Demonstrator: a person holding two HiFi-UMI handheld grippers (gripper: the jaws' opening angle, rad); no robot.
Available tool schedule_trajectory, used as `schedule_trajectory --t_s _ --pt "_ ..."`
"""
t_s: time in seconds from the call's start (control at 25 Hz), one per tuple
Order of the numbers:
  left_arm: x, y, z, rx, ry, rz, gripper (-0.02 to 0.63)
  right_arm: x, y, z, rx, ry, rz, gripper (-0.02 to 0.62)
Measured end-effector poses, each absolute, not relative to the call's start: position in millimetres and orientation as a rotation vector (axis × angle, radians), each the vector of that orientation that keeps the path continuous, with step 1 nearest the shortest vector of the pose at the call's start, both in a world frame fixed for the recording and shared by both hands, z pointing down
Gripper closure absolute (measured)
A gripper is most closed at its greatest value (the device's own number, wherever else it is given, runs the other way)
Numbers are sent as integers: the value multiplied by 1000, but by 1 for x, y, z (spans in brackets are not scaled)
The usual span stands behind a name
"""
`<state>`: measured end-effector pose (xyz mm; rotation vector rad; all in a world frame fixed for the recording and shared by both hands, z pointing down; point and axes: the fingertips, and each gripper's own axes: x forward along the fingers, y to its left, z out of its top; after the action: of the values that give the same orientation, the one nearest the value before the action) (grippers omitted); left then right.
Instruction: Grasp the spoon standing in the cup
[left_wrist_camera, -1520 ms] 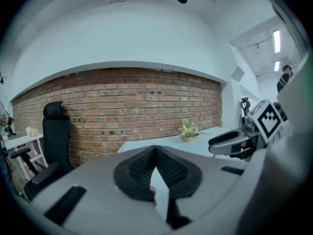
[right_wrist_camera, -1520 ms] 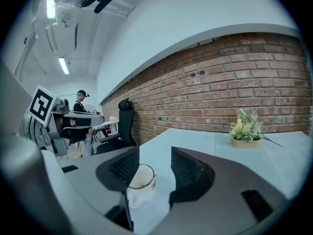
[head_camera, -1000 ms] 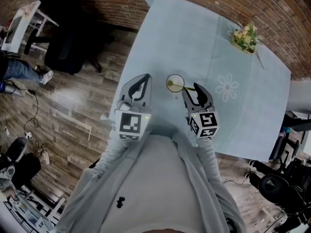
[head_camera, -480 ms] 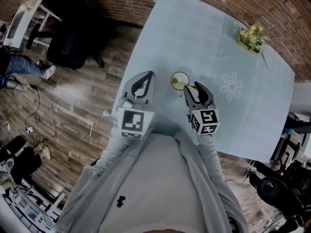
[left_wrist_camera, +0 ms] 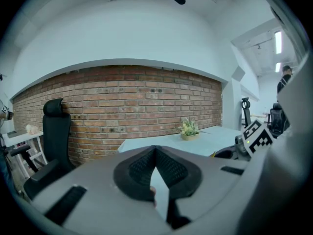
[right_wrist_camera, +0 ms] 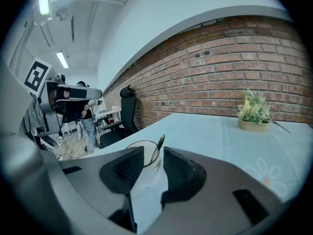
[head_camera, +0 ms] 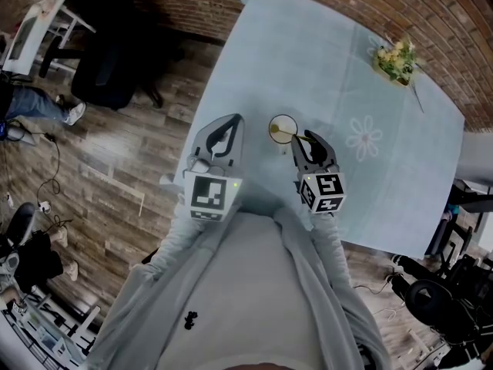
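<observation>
**Right jaws narrowing around the spoon handle, no grip yet**

At the left of the head view, the left gripper hung off the table's near-left edge, over the wooden floor. Its own view showed the jaw tips pressed together with nothing between them. It was well apart from the cup and played no part.

At the centre, the clear cup stood on the pale blue table near that edge. The spoon stood inside it, its long axis steep and its handle leaning toward the right of the frame.

Just right of the cup sat the right gripper, by far the nearer hand. Its jaws had just been closing, but they stood apart.

The right gripper view gave what the head view could not. The spoon handle rose just ahead of the tips and in line with the gap, and the cup showed through that gap. Neither pad seemed to press on the handle, though the wide lens made that depth hard to judge. A small advance would probably have been needed before the squeeze.

Only the left gripper view showed the black office chair against the brick wall. The potted plant stood far off at the right.
</observation>
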<state>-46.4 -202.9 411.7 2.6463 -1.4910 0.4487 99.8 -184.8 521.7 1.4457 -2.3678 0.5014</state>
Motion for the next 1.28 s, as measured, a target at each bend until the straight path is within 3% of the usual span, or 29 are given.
schedule_trajectory --t_s 0.16,0.36,1.28 --pt "-47 -202 412 2644 -1492 444 589 100 -183 521 1451 -2355 492 537" --pt "-43 -201 412 2646 -1489 449 589 102 -182 516 1450 -2371 502 568" --pt "-44 -201 408 2669 -1483 430 589 102 -177 501 1466 -2422 499 577"
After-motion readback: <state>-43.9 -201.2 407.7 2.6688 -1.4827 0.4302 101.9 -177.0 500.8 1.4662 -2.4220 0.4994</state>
